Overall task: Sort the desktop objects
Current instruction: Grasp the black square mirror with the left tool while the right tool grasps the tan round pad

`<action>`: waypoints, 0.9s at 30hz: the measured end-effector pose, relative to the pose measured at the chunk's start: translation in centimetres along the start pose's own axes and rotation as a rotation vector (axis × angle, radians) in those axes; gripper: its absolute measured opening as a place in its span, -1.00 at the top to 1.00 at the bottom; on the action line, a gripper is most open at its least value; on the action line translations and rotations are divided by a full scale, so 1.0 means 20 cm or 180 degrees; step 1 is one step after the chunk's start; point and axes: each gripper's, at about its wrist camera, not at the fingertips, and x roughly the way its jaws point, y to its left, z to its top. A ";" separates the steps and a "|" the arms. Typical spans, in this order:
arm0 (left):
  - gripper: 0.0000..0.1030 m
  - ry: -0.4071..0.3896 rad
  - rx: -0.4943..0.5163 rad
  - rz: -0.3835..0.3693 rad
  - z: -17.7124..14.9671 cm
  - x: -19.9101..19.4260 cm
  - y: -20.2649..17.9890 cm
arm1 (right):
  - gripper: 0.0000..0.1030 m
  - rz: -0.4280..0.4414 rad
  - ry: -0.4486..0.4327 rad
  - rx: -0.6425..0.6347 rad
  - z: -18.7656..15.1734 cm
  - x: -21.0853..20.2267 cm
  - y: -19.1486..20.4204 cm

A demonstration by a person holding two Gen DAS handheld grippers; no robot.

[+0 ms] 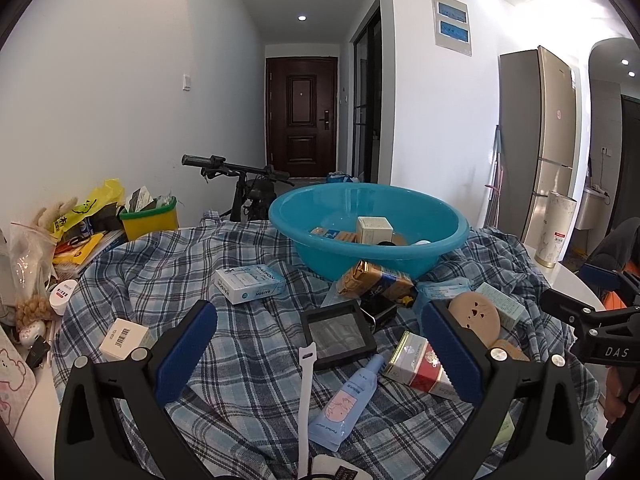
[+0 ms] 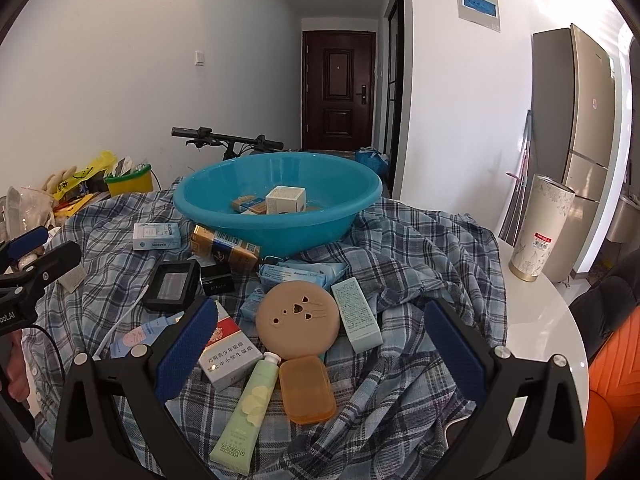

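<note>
A blue plastic basin sits at the back of the plaid cloth with a few small boxes in it. My left gripper is open and empty above a black square case, a white strap and a blue tube. My right gripper is open and empty above a tan round disc, an orange soap case, a green tube and a red-and-white cigarette pack. Its black frame also shows in the left wrist view.
Loose boxes lie on the plaid cloth: a Raison box, a gold pack, a pale blue box. Clutter and a green-rimmed bin stand at the left. A tall canister stands at the right table edge.
</note>
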 end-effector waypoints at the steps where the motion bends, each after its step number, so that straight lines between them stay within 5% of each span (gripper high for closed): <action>1: -1.00 0.0019 -0.0012 0.0008 0.00 0.00 0.00 | -1.00 -0.0004 0.0011 -0.0001 0.00 0.01 0.00; 16: -1.00 0.0235 0.0073 0.0088 0.01 0.14 0.01 | -0.99 0.0005 0.0793 -0.0039 -0.04 0.51 0.04; 27: -1.00 0.0430 0.0104 0.0092 0.01 0.26 0.04 | -1.00 -0.0035 0.0953 -0.0314 -0.09 0.63 0.11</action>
